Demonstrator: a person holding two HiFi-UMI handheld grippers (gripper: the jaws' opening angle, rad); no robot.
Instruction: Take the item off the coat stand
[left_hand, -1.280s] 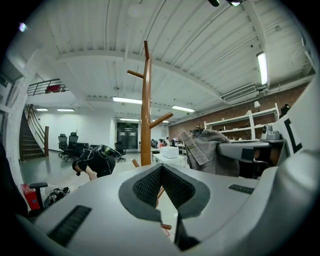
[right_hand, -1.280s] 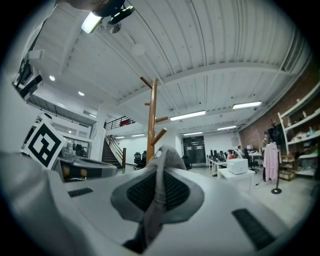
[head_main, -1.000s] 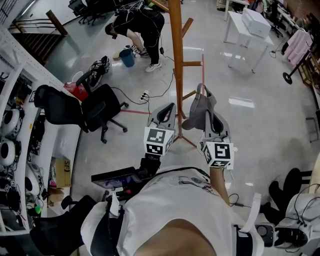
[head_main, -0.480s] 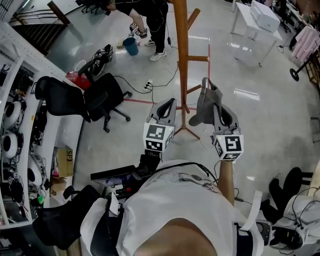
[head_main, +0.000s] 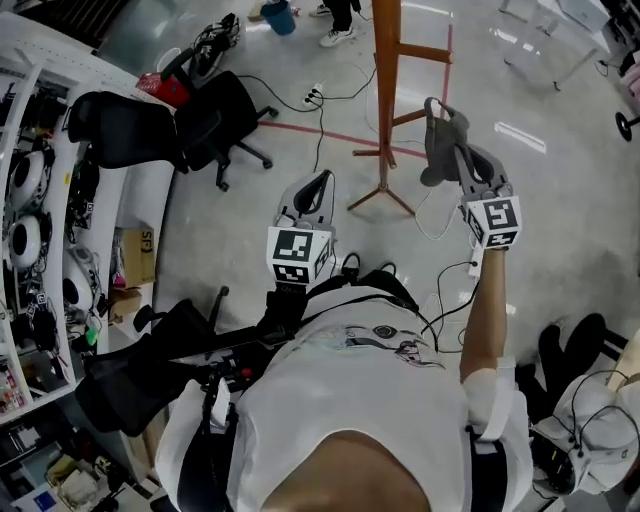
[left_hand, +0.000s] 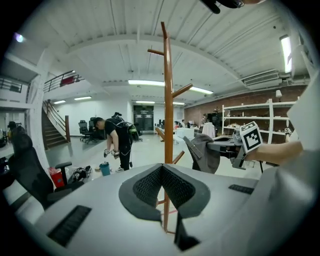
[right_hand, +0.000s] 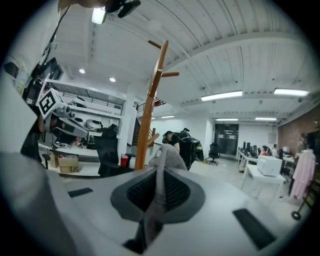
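Grey cloth item (head_main: 437, 165) looks light and floppy and hangs just beside the coat stand (head_main: 387, 80), right gripper (head_main: 458, 145) fingers pinching a bunched fold (best hold); left gripper (head_main: 315, 186) fingers pressed together, empty.

Coat stand (head_main: 386, 90) top middle of frame, on floor (head_main: 570, 200). Item (head_main: 440, 135) just right of stand, between jaws of right gripper (head_main: 462, 160). Left gripper (head_main: 318, 182) lower, left of stand foot. Chair (head_main: 170, 120) upper left. Shelves (head_main: 30, 220) along left edge. Cables (head_main: 320, 110) on floor between chair and stand. Bucket (head_main: 283, 15) at top edge.
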